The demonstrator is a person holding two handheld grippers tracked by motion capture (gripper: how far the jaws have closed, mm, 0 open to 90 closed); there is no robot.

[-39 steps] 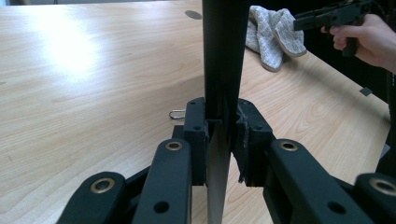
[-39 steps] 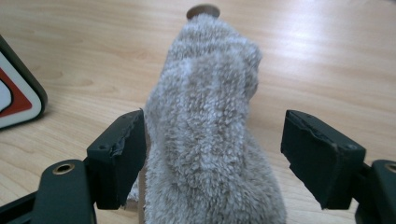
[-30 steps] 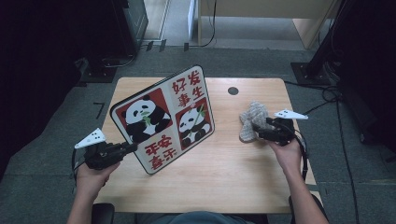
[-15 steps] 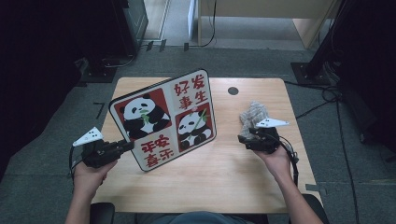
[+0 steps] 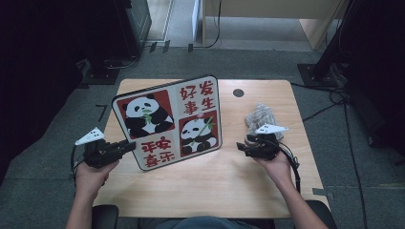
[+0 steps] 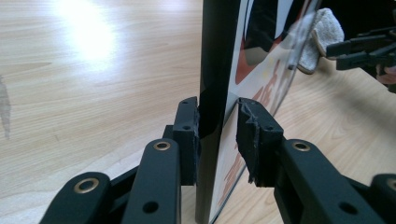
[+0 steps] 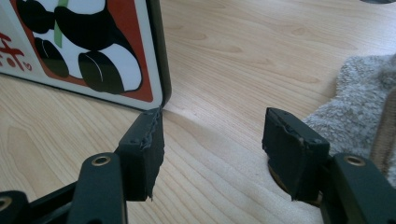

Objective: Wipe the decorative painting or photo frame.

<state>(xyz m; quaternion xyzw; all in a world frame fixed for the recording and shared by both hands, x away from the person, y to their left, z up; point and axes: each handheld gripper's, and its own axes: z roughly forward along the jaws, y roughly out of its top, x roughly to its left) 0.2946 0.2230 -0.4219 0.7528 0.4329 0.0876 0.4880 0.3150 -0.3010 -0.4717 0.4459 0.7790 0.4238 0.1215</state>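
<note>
**Panda board propped upright, left jaws loosening on its edge**

From above, the panda board point(image 5: 169, 121) stands tilted on the wooden table point(image 5: 215, 186). The left gripper point(image 5: 125, 147) meets its lower left edge; the right gripper point(image 5: 242, 146) sits right of the board, the grey cloth point(image 5: 260, 117) just behind it.

The left gripper view adds detail: one pad touches the board's black back, the other stands slightly off its printed face, the jaws having just been opening.

The right gripper view shows its jaws apart over bare wood, having just narrowed, nothing between them

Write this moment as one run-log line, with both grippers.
left gripper: jaws just opening around black-edged panda picture board | right gripper: jaws just closing, empty, beside grey fluffy cloth
</note>
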